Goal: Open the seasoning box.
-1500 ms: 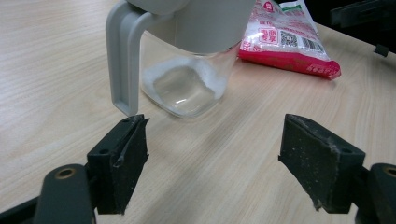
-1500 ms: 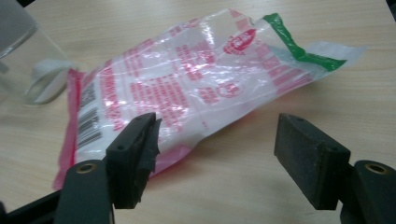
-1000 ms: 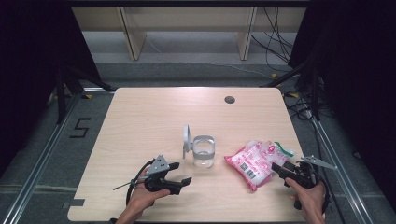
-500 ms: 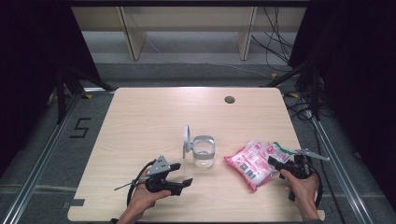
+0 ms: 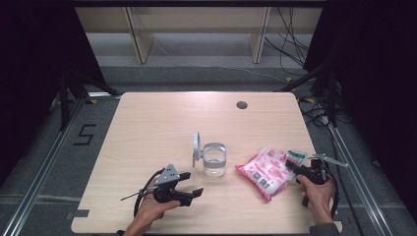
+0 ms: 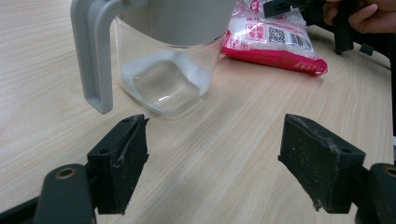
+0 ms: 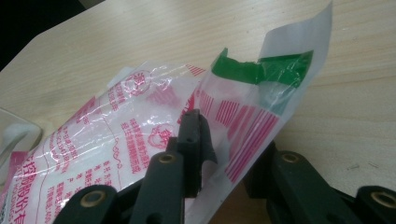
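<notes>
Table (image 5: 147,128): light wood top, small dark round hole (image 5: 241,104) near the far edge.
Bag (image 5: 265,169): pink-and-white plastic packet with red print, lying flat at the right of the table, near the right edge; green strip at its open end; that end lifted off the wood in the right gripper view (image 7: 140,121).
Jar (image 5: 214,158): clear glass, grey handle, upright at mid-table, left of the bag and apart from it; white grains in the bottom, seen close in the left gripper view (image 6: 163,70).
Lid (image 5: 196,147): grey, hinged up on the jar's left side.
Left gripper (image 5: 189,186): held low at the near edge, jaws wide apart, nothing between them, pointed at the jar (image 6: 212,158).
Right gripper (image 5: 291,167): at the bag's open end, jaws just closing, clamped on the plastic edge (image 7: 224,149).
</notes>
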The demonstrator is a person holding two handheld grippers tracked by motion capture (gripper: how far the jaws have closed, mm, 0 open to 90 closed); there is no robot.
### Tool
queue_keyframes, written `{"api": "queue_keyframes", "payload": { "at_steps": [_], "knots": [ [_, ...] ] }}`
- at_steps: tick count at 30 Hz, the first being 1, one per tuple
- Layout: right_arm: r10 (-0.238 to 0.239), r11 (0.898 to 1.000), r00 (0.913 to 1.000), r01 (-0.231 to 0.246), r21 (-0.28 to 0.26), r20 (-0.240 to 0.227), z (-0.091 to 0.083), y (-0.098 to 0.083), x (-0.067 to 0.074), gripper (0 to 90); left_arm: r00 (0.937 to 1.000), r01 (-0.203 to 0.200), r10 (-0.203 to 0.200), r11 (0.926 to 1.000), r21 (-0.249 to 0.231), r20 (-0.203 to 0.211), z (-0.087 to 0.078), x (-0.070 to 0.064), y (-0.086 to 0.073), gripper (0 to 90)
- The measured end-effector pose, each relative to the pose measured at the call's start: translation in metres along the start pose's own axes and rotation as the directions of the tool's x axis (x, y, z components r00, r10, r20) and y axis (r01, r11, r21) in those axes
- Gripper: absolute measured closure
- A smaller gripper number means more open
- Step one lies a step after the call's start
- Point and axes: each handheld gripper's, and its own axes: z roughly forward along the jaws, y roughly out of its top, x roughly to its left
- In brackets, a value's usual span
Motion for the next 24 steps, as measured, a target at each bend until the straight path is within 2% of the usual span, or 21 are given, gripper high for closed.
{"api": "queue_keyframes", "payload": {
  "at_steps": [1,4,7,9,10,11,12,13,14,15,16,17,18,19,20,21,22,23,24],
  "knots": [
    [-0.008,1.000,0.9999,0.008,-0.022,-0.009,0.002,0.000,-0.001,73.5,0.9998,-0.017,0.017,0.9999,0.000,0.004,0.000,0.001,0.000,22.7],
    [-0.004,1.000,1.0000,0.004,-0.024,-0.001,0.004,0.000,-0.003,74.2,0.9998,-0.021,0.021,0.9998,-0.002,0.005,0.000,0.002,0.000,22.8],
    [0.031,0.999,0.9993,-0.031,-0.010,-0.022,0.003,0.001,0.000,78.3,0.9997,-0.021,0.021,0.9998,0.000,0.010,0.001,0.002,0.000,22.7],
    [-0.022,0.999,0.9992,0.021,-0.040,-0.032,0.004,0.001,-0.002,85.1,0.9998,-0.017,0.016,0.9999,0.000,0.006,0.000,0.001,0.000,22.8],
    [-0.042,0.998,0.9985,0.040,-0.050,-0.033,0.004,0.001,-0.002,86.6,1.0000,-0.001,0.001,1.0000,0.001,-0.003,0.000,0.000,0.000,22.8],
    [-0.056,0.997,0.9979,0.053,-0.060,-0.035,0.004,0.002,-0.001,87.7,1.0000,-0.007,0.007,1.0000,0.002,-0.001,0.000,0.000,0.000,22.8],
    [-0.069,0.995,0.9972,0.067,-0.070,-0.029,0.004,0.001,0.000,88.3,1.0000,0.004,-0.004,0.9999,-0.010,0.000,0.000,-0.001,0.000,22.8],
    [-0.045,0.996,0.9975,0.041,-0.081,-0.054,0.001,0.002,0.004,88.9,1.0000,-0.003,0.003,0.9999,-0.013,0.010,0.000,0.000,0.001,22.8],
    [-0.045,0.996,0.9975,0.041,-0.081,-0.054,0.001,0.002,0.004,88.9,0.9996,-0.026,0.026,0.9996,-0.010,0.009,-0.001,0.001,0.001,22.8],
    [-0.130,0.986,0.9905,0.124,-0.108,-0.046,0.001,0.005,0.004,89.2,0.9998,-0.019,0.019,0.9997,-0.013,0.004,-0.002,0.001,0.001,22.8],
    [-0.103,0.990,0.9929,0.096,-0.104,-0.061,-0.001,0.005,0.010,89.3,0.9997,-0.026,0.026,0.9996,-0.008,0.002,-0.002,0.001,0.002,22.8],
    [-0.103,0.990,0.9929,0.096,-0.104,-0.061,-0.001,0.005,0.010,89.3,0.9996,-0.028,0.028,0.9996,-0.008,0.000,-0.003,0.001,0.002,22.8],
    [-0.140,0.985,0.9876,0.132,-0.113,-0.070,-0.004,0.008,0.016,89.3,0.9996,-0.029,0.029,0.9995,-0.010,0.006,-0.002,0.002,0.002,22.9],
    [-0.140,0.985,0.9876,0.132,-0.113,-0.070,-0.004,0.008,0.016,89.3,1.0000,0.003,-0.003,0.9999,-0.016,-0.006,-0.002,-0.001,0.001,22.9],
    [-0.149,0.981,0.9865,0.139,-0.134,-0.067,-0.007,0.009,0.022,89.4,0.9998,-0.021,0.021,0.9997,-0.008,-0.001,-0.002,0.000,0.001,22.9],
    [-0.149,0.981,0.9865,0.139,-0.134,-0.067,-0.007,0.009,0.022,89.4,1.0000,0.000,0.000,1.0000,-0.004,-0.003,-0.001,-0.001,0.000,22.9],
    [-0.171,0.977,0.9816,0.158,-0.143,-0.085,-0.008,0.010,0.023,89.5,0.9994,-0.033,0.033,0.9995,-0.004,0.008,-0.001,0.000,0.001,22.8],
    [-0.160,0.979,0.9821,0.144,-0.146,-0.100,-0.010,0.010,0.026,89.6,0.9997,-0.023,0.023,0.9997,-0.010,0.009,0.000,-0.001,0.001,22.9],
    [-0.176,0.974,0.9777,0.157,-0.162,-0.114,-0.012,0.011,0.029,89.7,0.9996,-0.026,0.026,0.9996,-0.010,0.009,0.000,-0.001,0.001,22.9]
  ]
}}
